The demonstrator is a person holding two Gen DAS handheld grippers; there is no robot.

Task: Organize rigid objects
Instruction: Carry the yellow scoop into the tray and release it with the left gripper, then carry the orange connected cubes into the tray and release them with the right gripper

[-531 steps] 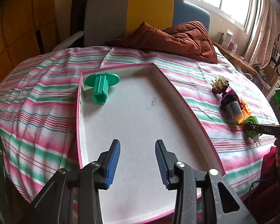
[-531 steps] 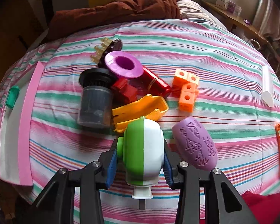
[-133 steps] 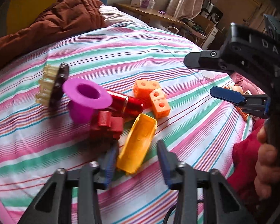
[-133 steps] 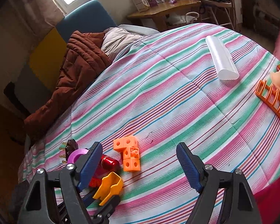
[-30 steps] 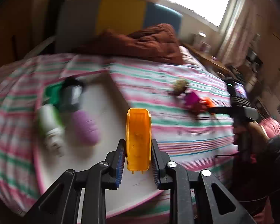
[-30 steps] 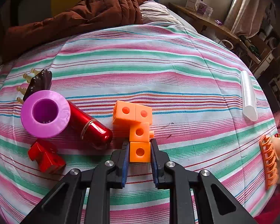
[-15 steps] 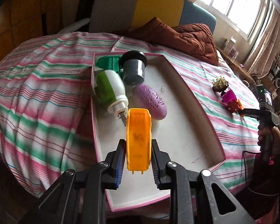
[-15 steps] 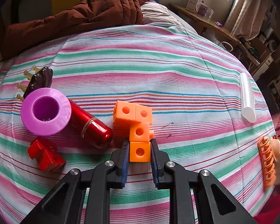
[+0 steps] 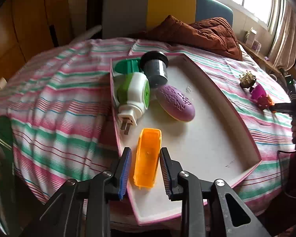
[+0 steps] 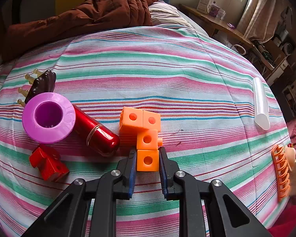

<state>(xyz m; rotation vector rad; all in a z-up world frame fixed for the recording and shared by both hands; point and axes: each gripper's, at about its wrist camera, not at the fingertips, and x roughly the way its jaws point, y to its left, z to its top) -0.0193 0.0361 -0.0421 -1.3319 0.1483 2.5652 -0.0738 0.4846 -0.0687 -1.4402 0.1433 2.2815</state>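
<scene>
1. L gripper (image 9: 145, 172): jaws opening, pads w/ a gap either side of the orange scoop (image 9: 147, 157), which lies on the tray floor between them, not pinched.
2. Tray (image 9: 236, 118): white w/ pink rim, sits on the striped bedspread (image 9: 55, 98). Scoop is in its near part, close to the L wall.
3. Beyond the scoop: green-white plug (image 9: 133, 94) lying w/ prongs toward the camera, against the L wall; purple oval (image 9: 174, 103) just beside it on the R.
4. Farther in: dark cup (image 9: 155, 69) on its side, touching the plug; green piece (image 9: 127, 66) in the far L corner.
5. R gripper (image 10: 147, 166): pressed together on the nearest cube of the orange blocks (image 10: 146, 134); blocks rest on the bedspread.
6. L of the blocks: red piece (image 10: 47, 163) near, red tube (image 10: 97, 132) beside the blocks, purple funnel (image 10: 48, 117) touching the tube, brown brush (image 10: 41, 85) behind it.
7. Far R: clear tube (image 10: 261, 103), orange rack (image 10: 281, 166) at the edge.
8. Farthest: brown blanket (image 10: 88, 13).
</scene>
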